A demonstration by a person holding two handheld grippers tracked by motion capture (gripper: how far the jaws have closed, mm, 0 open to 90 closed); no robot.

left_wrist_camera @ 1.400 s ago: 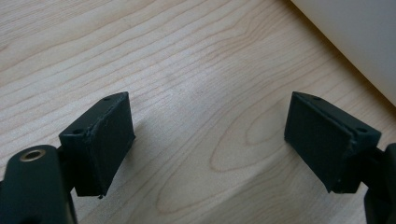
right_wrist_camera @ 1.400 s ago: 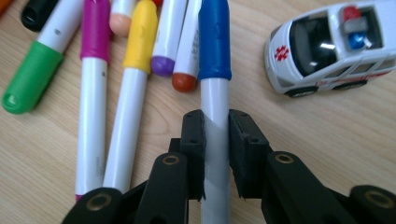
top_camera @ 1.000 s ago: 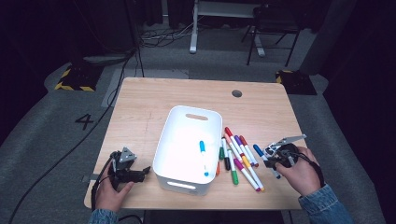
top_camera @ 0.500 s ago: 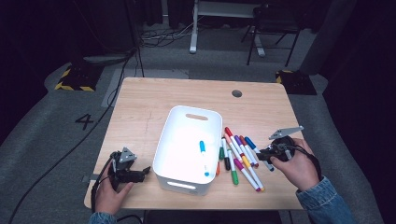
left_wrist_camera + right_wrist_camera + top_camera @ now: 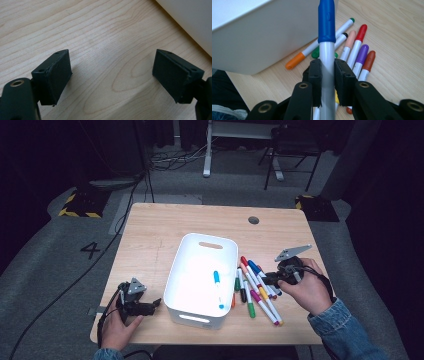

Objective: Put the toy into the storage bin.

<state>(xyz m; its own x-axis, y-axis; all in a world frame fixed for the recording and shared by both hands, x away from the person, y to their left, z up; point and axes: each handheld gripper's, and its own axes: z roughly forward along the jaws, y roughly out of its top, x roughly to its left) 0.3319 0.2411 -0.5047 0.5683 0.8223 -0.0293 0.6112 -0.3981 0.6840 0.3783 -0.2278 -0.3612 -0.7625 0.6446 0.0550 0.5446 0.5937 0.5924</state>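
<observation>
Left hand-held gripper [image 5: 156,303]: jaws apart over bare tabletop [image 5: 150,235], holding nothing | white bin [image 5: 227,251]: one blue-capped marker [image 5: 218,289] lies inside | right hand-held gripper [image 5: 327,75]: you clamp a blue-capped marker [image 5: 326,37] mid-barrel, above the loose markers [image 5: 255,287] | handling: light, stiff, smooth plastic, likely slippery; grip the white barrel, not the cap.

Blue marker [image 5: 326,22] tip cut off by top edge.

Blue-capped white marker [image 5: 327,37] clamped upright, above the other markers [image 5: 358,52].
</observation>
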